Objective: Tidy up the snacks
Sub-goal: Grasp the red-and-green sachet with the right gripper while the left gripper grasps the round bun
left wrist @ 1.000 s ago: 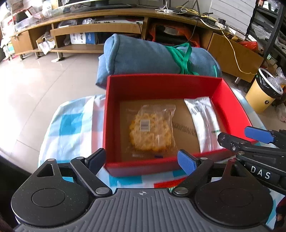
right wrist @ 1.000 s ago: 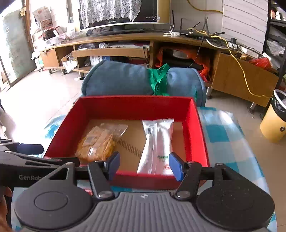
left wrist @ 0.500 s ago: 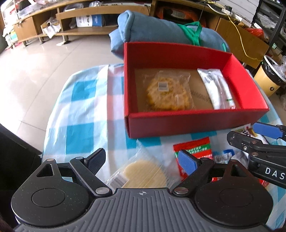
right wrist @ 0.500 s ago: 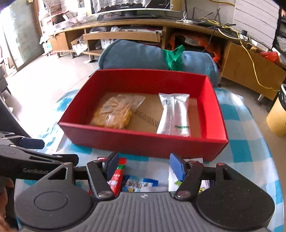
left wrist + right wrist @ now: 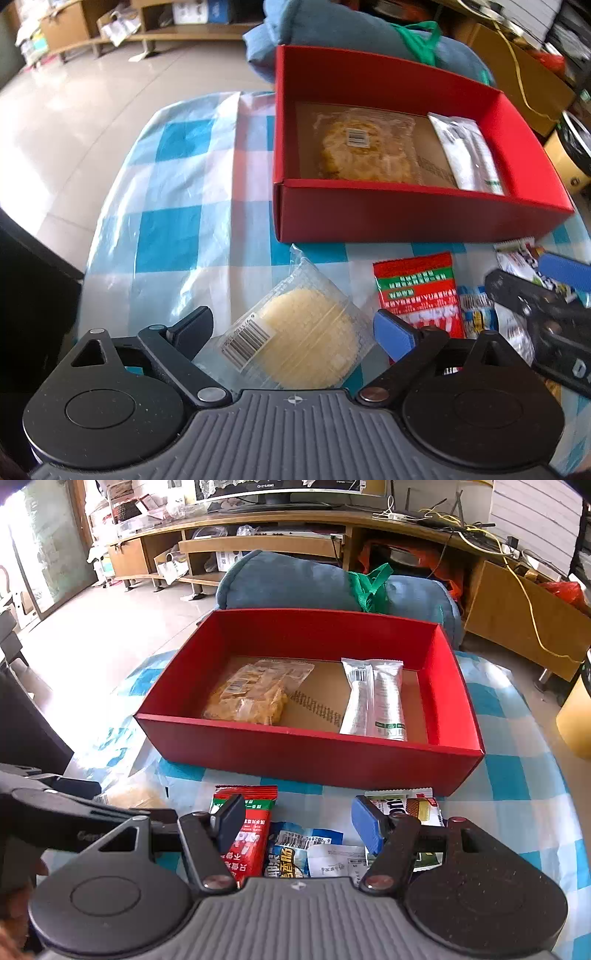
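Snacks lay before the red box (image 5: 406, 218); left gripper (image 5: 295, 328), jaws opening, straddled the pale cake packet (image 5: 306, 339); right gripper (image 5: 295, 825) hung partly spread, empty.

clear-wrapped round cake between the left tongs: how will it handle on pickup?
The round cake sits in thin, glossy clear film, so it is probably light and a little slippery. The cake looks soft and crumbly, so a hard squeeze may crack it. The left tongs are opening around it, pads not yet pressing.
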Motion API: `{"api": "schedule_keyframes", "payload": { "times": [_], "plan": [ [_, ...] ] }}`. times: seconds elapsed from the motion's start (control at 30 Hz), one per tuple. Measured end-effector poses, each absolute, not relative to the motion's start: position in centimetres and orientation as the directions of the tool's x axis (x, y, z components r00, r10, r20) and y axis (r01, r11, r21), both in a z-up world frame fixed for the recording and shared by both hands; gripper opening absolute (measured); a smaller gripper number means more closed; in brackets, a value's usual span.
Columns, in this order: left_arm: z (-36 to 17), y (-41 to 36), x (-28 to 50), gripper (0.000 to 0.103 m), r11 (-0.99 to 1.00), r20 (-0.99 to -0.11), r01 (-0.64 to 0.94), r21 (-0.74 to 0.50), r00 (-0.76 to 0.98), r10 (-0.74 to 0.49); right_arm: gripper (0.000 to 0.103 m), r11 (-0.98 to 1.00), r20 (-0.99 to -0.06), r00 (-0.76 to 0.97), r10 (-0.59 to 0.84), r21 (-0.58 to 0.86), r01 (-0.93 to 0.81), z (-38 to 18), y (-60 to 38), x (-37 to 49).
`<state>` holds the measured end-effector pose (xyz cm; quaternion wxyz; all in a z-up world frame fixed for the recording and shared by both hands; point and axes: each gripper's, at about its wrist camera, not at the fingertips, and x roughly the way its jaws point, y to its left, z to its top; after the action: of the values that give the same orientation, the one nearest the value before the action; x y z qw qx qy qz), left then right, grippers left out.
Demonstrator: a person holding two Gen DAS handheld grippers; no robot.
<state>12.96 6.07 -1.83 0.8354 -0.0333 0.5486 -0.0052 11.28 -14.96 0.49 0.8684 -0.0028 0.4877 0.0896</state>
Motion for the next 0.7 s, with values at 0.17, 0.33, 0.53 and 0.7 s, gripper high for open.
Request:
{"api": "schedule_keyframes", "payload": {
  "times": [0.17,0.33,0.53,0.7],
  "plan": [
    [-2.8,5.7,13.7,0.098,0.995,-0.925,-0.07,-0.07,0.378,-0.039,0.058,0.984,-0.848,0.507,0.157,0.088,-0.156,0.5,-15.3,11.3],
    [-3.7,5.5,13.5,0.095,0.997,-0.937,-0.064,-0.053,0.348,-0.027,0.058,0.984,-0.85,0.503,0.159,0.095,-0.151,0.4,-15.6,11.4],
    [-3.2,6.5,11.8,0.075,0.998,-0.938,-0.037,-0.059,0.345,-0.042,0.058,0.977,-0.851,0.491,0.186,0.109,-0.181,0.3,-14.7,11.3],
    [-3.0,7.3,10.4,0.076,0.995,-0.941,-0.015,-0.095,0.328,-0.084,0.058,0.968,-0.865,0.447,0.226,0.147,-0.204,-0.4,-13.8,11.3]
  ]
}}
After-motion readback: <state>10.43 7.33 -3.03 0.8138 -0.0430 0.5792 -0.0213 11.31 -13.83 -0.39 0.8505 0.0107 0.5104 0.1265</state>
